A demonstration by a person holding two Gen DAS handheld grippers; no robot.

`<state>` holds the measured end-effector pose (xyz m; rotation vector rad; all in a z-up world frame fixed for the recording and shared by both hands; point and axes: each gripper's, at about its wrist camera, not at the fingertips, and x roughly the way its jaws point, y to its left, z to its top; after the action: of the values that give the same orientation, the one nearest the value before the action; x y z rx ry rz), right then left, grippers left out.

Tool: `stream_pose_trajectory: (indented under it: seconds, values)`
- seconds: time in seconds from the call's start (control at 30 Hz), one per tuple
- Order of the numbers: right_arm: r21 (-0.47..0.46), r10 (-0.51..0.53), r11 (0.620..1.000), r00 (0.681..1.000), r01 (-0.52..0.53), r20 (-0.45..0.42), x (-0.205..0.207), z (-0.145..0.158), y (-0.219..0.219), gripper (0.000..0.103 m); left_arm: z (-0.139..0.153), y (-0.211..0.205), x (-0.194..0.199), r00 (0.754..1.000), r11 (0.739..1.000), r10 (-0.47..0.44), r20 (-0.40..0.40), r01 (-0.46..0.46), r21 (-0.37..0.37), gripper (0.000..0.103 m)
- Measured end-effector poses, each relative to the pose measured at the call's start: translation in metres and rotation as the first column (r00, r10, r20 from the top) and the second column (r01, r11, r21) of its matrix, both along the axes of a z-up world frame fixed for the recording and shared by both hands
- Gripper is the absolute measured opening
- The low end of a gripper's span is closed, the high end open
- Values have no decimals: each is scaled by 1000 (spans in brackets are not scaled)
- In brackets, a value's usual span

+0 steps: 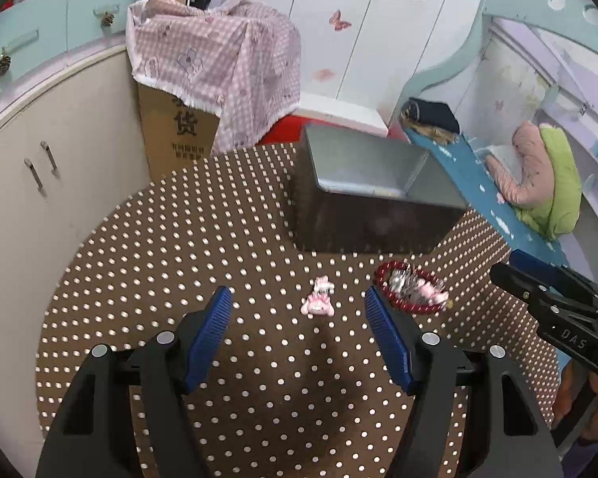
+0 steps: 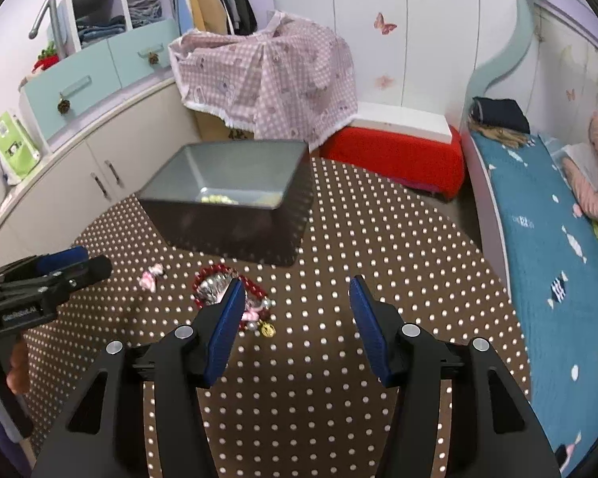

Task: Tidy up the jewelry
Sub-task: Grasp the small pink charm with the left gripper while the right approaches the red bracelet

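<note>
Jaws spread wide on left gripper [image 1: 299, 310] and right gripper [image 2: 297, 310], both empty. Pink charm [image 1: 318, 301] lies centred under left; descend squarely, pinch its body.

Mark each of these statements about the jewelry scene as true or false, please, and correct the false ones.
1. The left gripper is open. True.
2. The pink charm is held between its fingers. False: it lies on the dotted table, untouched.
3. The red bead bracelet lies inside the grey box. False: it lies on the table in front of the box.
4. The right gripper holds nothing. True.
5. Silver pieces lie within the bracelet's ring. True.
</note>
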<state>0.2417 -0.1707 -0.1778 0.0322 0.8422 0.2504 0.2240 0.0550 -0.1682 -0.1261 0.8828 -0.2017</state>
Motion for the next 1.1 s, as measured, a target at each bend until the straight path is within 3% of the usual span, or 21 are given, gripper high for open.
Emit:
stream_pose_trajectory:
  seconds: [0.4, 0.47, 0.6, 0.63, 0.97, 1.1]
  values:
    - [31, 20, 999, 998, -18, -57, 12, -27, -1, 53, -28, -25, 19, 999, 995, -24, -34, 27, 93, 64]
    - [36, 28, 999, 998, -26, -59, 13, -29, 1, 53, -30, -27, 21, 999, 995, -33, -41, 37, 98, 50]
    - [31, 40, 999, 997, -38, -68, 14, -33, 3, 53, -32, -31, 21, 999, 988, -37, -33, 42, 149, 34]
    - [29, 41, 999, 997, -39, -69, 13, -34, 3, 53, -32, -32, 22, 999, 986, -38, -31, 42, 159, 19]
    - [-2, 127, 992, 991, -127, -31, 4, -24, 35, 53, -21, -25, 6, 999, 992, -50, -18, 52, 116, 16]
    - [-31, 171, 985, 985, -172, -28, 3, -22, 53, 42, -16, -20, -4, 998, 993, -57, -4, 57, 102, 10]
